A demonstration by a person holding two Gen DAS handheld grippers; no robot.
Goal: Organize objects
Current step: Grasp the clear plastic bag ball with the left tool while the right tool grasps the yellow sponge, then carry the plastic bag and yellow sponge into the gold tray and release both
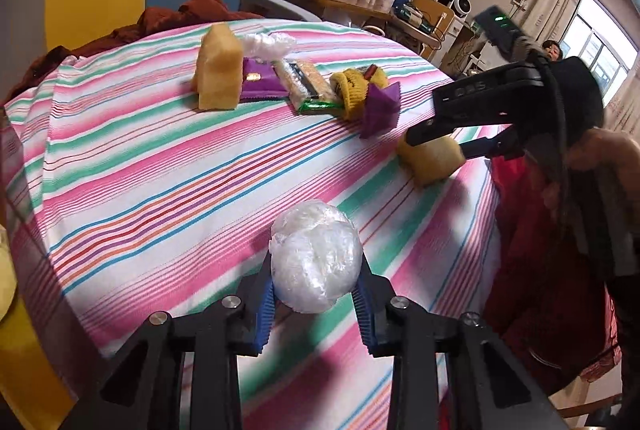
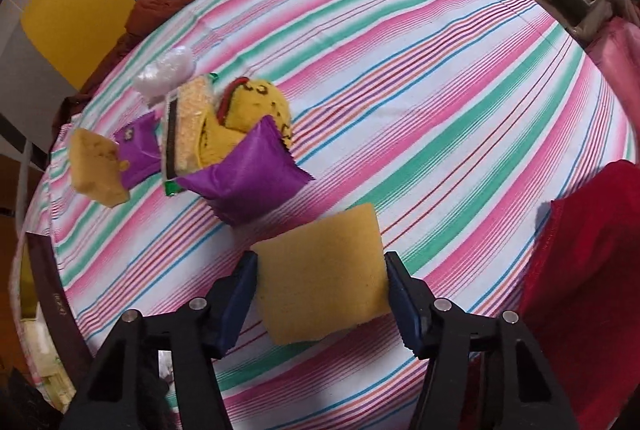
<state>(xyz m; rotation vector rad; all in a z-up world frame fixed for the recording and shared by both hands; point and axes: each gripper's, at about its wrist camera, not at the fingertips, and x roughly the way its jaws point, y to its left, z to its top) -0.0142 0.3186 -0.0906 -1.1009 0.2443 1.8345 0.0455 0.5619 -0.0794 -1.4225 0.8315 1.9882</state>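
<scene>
A: What do the handheld tools look like?
B: The left black plastic two-finger gripper (image 1: pixel 316 294) has ribbed blue pads (image 1: pixel 265 314) and round silver screws (image 1: pixel 157 318).
A: And the other?
B: The right black plastic gripper (image 2: pixel 320 294) matches it, with dark blue pads (image 2: pixel 236 300); the person wears red clothing (image 1: pixel 532 294).

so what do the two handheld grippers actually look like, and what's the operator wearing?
Both grippers are black angular frames with silver round bolt heads and ribbed blue pads on the fingers. The right gripper, seen from the left gripper's camera, carries faint lettering on its side, a black strap, and a dark housing with a green light behind. The operator wears red clothing.
</scene>
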